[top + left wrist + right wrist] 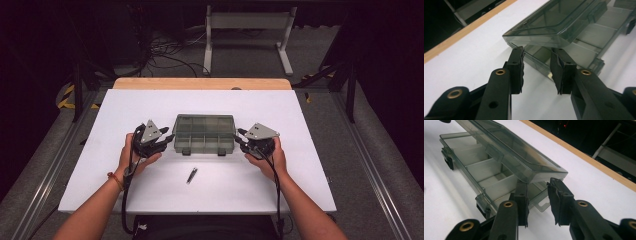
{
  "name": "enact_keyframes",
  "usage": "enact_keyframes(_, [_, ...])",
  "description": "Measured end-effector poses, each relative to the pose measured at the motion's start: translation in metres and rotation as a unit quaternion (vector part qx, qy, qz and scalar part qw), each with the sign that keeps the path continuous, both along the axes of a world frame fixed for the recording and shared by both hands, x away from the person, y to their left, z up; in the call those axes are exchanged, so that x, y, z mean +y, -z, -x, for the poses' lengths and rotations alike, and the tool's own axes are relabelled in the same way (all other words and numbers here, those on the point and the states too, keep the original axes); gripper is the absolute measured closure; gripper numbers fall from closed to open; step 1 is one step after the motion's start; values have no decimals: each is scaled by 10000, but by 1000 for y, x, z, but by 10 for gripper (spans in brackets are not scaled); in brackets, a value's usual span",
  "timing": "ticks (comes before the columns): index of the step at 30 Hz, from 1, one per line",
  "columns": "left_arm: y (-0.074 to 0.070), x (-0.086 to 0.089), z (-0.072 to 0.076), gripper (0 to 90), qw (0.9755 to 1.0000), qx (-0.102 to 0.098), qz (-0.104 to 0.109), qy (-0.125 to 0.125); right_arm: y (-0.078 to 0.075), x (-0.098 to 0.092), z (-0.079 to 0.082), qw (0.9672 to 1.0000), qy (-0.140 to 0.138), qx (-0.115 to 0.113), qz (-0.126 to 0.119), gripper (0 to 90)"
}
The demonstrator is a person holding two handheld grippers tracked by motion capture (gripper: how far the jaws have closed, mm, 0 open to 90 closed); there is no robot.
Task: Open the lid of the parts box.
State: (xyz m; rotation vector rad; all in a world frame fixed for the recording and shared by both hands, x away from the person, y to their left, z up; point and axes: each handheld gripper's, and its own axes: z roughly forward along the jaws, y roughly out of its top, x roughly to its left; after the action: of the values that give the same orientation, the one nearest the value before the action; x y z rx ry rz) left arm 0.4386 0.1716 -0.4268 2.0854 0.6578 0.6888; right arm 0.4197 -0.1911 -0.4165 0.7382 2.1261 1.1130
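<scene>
Both forearms frame mid-picture: left gripper (167,136) and right gripper (240,134), jaws apart, flank the organizer box (204,133), light, stiff, slick; lift its half-raised lid (554,22) by end corners.

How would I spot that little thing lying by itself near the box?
Start at the white table. In its middle sits a smoky clear compartment box. Just in front of it, toward the person, lies a small dark metal piece, the only loose slim item.

Dark room; grey floor (320,55), cables (165,52), white frame stand (247,22).
</scene>
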Motion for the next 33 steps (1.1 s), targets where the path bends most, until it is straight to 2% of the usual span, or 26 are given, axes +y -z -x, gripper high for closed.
enact_keyframes(1, [-2,-2,-1,622,10000,22,4,34,-1,0,0,10000,-1,-25,3,684])
enact_keyframes(3, [-4,-3,-2,623,9999,-80,-105,37,-4,1,0,10000,26,-55,42,682])
enact_keyframes(12, [-13,-10,-4,619,9997,-199,-125,57,-11,3,1,9997,20,-195,124,670])
enact_keyframes(17, [-14,-11,-4,653,9995,-252,-157,92,-16,4,1,9995,-5,-275,151,678])
enact_keyframes(22, [-16,-11,-5,698,9992,-319,-203,102,-17,6,0,9993,-70,-314,200,727])
enact_keyframes(33, [-26,-10,-11,739,9990,-363,-244,91,-27,4,-7,9995,-26,-316,73,722])
